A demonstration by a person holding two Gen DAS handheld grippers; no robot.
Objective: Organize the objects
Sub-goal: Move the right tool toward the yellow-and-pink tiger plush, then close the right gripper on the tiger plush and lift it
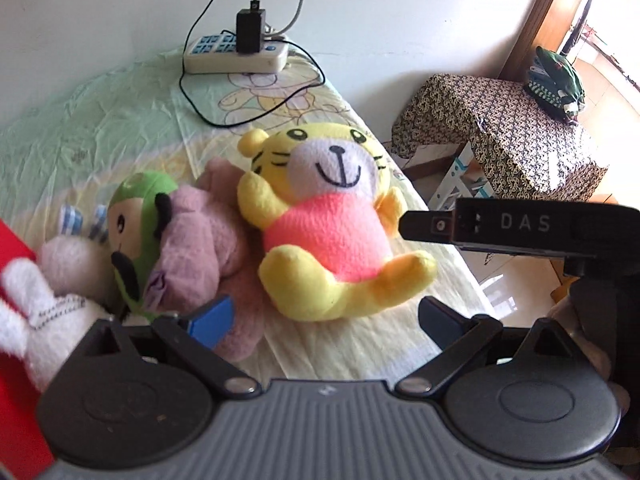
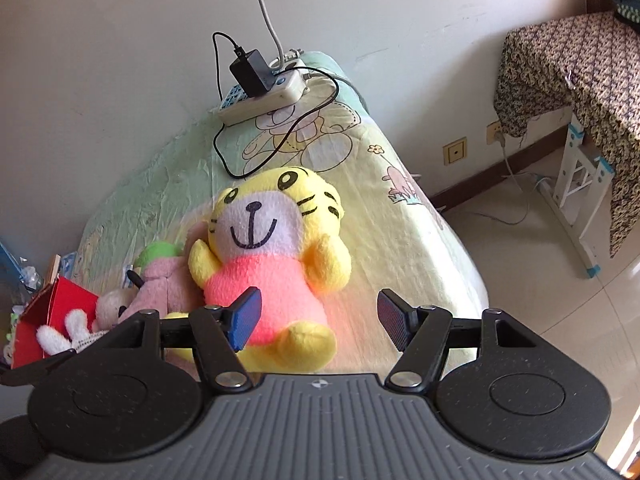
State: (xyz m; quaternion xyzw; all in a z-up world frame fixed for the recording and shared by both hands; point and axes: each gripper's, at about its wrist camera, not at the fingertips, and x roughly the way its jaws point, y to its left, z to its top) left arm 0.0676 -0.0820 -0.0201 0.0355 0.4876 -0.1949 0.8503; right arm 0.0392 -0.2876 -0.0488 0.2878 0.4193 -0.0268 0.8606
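The bed [image 2: 400, 216], under a pale green and yellow cartoon-print sheet, fills the ground ahead of both sets of jaws. A table with a patterned cover [image 1: 500, 128] stands off to the right of the jaws, well apart from the bed.

The tiger plush [image 2: 272, 248], yellow with a pink body, lies on its back directly ahead of the right gripper [image 2: 316, 316], its lower body between the spread jaws; whether the left pad touches the fabric cannot be told. The same toy lies ahead of and between the jaws of the left gripper [image 1: 324, 320]. Both grippers stand wide apart and hold nothing.

To the left of the jaws the pink plush [image 1: 200, 236] lies against the tiger, then the green-hooded doll [image 1: 136, 216], then a white rabbit plush [image 1: 36, 304] beside a red box [image 2: 60, 304].

Beyond the jaws, near the wall, a power strip [image 1: 236, 54] carries a black adapter [image 1: 250, 30] with its cable [image 1: 192, 100] looped over the sheet.

Handling judgement: the tiger appears light, soft and compressible, neither fragile nor slippery. The pink torso offers the fullest hold; limbs and ears would likely flop or slip.

Legible writing: "DAS" on the black bar [image 1: 520, 224] crossing to the right of the left jaws. None elsewhere.
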